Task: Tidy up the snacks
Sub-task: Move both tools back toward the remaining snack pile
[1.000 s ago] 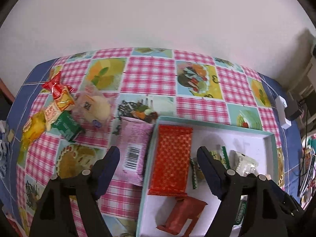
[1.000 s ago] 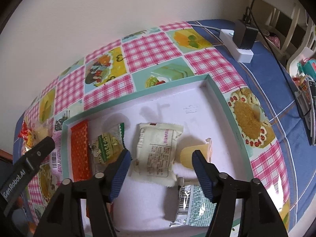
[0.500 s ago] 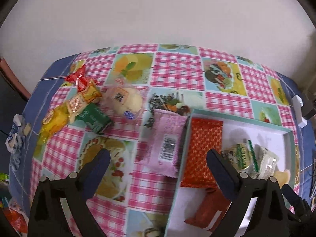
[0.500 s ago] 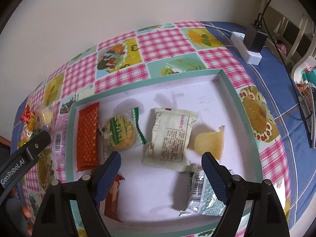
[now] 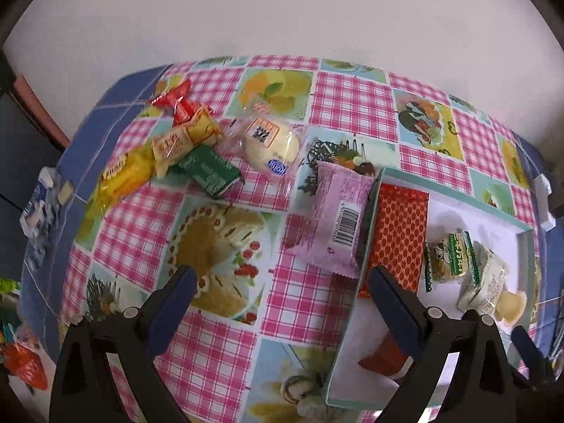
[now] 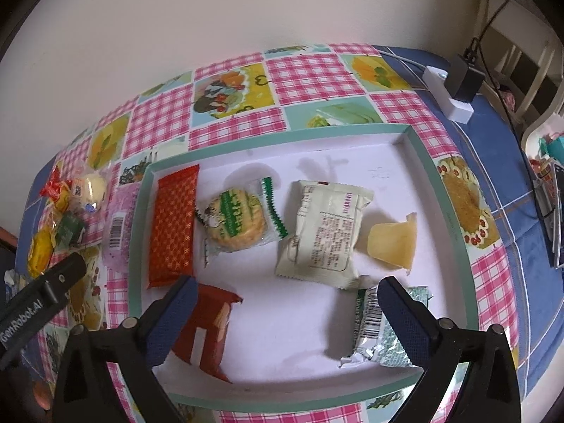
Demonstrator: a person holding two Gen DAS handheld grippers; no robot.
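Observation:
A teal-rimmed white tray (image 6: 444, 211) holds a red patterned bar (image 6: 172, 225), a round biscuit in a green wrapper (image 6: 236, 218), a cream packet (image 6: 324, 232), a yellow jelly cup (image 6: 391, 243), a red-brown packet (image 6: 204, 328) and a green-silver packet (image 6: 377, 331). My right gripper (image 6: 286, 283) hangs over the tray's near half; its jaws are opening, with only bare tray floor between them. Left of the tray rim (image 5: 370, 218) lie a pink packet (image 5: 335, 218), a wrapped white bun (image 5: 271, 144) and a green packet (image 5: 208, 169). My left gripper (image 5: 280, 276) stands open above the tablecloth, empty.
More loose snacks sit at the far left: a yellow pack (image 5: 123, 176), an orange-yellow pack (image 5: 183, 137) and a red candy (image 5: 172, 102). A white power strip with a black charger (image 6: 454, 95) lies at the back right. A wall runs behind the table.
Both pairs of jaws have spread wider. The left gripper has shifted left off the tray, over the cloth. The right gripper has drawn back, so the cream packet now lies beyond its tips.

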